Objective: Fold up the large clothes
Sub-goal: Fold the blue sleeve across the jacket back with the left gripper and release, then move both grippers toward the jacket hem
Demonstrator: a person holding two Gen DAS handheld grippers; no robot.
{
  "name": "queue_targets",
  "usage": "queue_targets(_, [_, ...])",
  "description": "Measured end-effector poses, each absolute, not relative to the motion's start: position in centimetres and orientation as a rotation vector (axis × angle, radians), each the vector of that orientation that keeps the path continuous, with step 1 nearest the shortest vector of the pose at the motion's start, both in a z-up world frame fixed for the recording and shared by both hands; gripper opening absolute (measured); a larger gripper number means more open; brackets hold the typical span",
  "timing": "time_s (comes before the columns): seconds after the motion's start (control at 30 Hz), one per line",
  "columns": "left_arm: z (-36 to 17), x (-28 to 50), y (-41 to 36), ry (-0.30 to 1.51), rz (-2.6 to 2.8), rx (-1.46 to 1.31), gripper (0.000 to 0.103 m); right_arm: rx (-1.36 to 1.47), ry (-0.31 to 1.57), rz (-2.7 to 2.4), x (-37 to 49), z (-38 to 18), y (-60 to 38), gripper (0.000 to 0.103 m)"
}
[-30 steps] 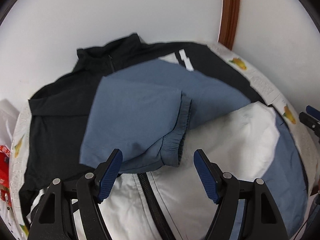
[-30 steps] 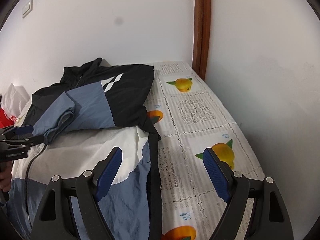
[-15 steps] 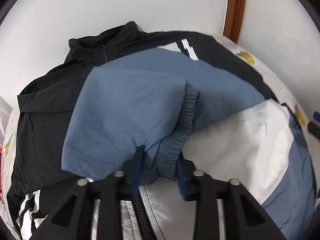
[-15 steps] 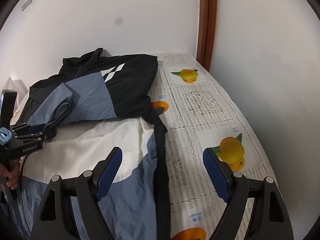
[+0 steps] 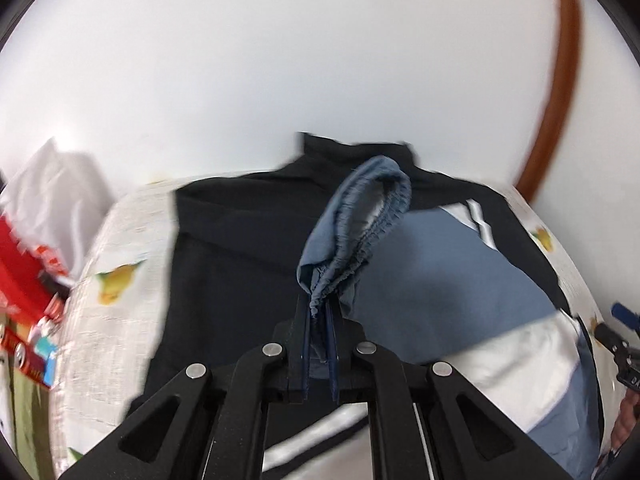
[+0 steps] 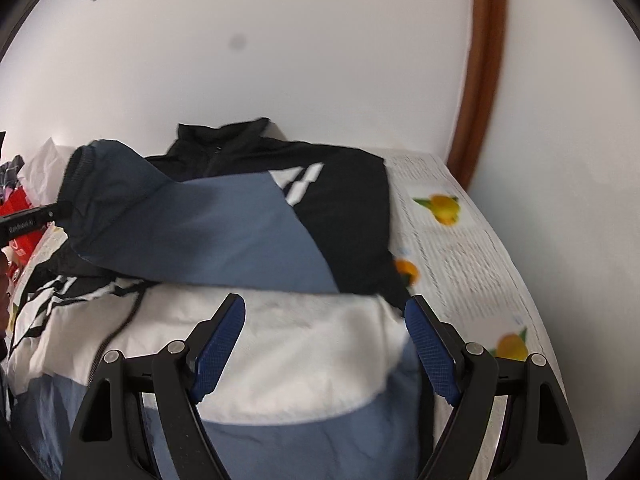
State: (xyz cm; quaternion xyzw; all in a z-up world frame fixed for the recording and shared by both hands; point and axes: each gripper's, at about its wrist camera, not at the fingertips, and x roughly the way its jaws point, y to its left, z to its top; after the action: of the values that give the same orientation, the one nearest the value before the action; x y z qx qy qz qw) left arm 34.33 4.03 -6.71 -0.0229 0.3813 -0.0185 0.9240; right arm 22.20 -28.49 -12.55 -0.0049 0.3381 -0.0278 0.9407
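A black, blue and white jacket [image 6: 256, 240] lies spread on the table, collar toward the wall. My left gripper [image 5: 319, 320] is shut on the blue sleeve cuff [image 5: 360, 216] and holds it lifted above the jacket's black part [image 5: 232, 264]. In the right wrist view the raised sleeve [image 6: 120, 200] stretches left to the left gripper [image 6: 48, 212]. My right gripper [image 6: 324, 328] is open and empty, hovering over the jacket's white band [image 6: 304, 344].
The table has a white lace cloth printed with oranges [image 6: 444, 208], bare along the right side. A white bag [image 5: 52, 184] and red packaging [image 5: 24, 280] sit at the left end. A wall runs behind, with a brown door frame [image 6: 480, 80] at the right.
My left gripper closed on the blue sleeve cuff and lifted it up and to the left. My right gripper moved left over the jacket's white band, still open.
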Motion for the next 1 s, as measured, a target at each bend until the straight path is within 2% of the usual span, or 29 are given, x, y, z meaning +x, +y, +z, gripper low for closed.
queue_targets(0.17, [-9.0,35.0,9.1,0.842,0.048,-0.137,0.008,0.003,0.694,-0.054,24.1,-13.0,-27.8,0.081])
queue_targets(0.23, [-10.7,35.3,10.5,0.893,0.053,-0.187,0.012,0.017,0.703,-0.055,24.7,-13.4,-27.7,0.081])
queue_targets(0.43, [-13.6,34.9,11.5,0.964,0.104,-0.172,0.013,-0.003,0.732,-0.075,24.9,-14.7,-27.7,0.081])
queue_targets(0.57, [-13.5,34.0,11.8,0.962,0.119,-0.158,0.013,-0.02,0.746,-0.099,23.8,-15.3,-28.0,0.081])
queue_targets(0.77, [-11.8,30.8,13.3,0.936,0.132,-0.164,0.032,-0.027,0.753,-0.14,20.5,-15.8,-29.3,0.082])
queue_targets(0.83, [-11.3,29.4,13.5,0.928,0.133,-0.155,0.044,-0.015,0.754,-0.144,19.1,-15.9,-29.8,0.082])
queue_targets(0.9, [-10.9,28.0,13.5,0.926,0.128,-0.15,0.051,-0.007,0.762,-0.147,17.8,-16.1,-30.2,0.082])
queue_targets(1.0, [-10.3,25.4,13.7,0.927,0.109,-0.147,0.056,-0.016,0.769,-0.171,15.7,-16.5,-30.7,0.082])
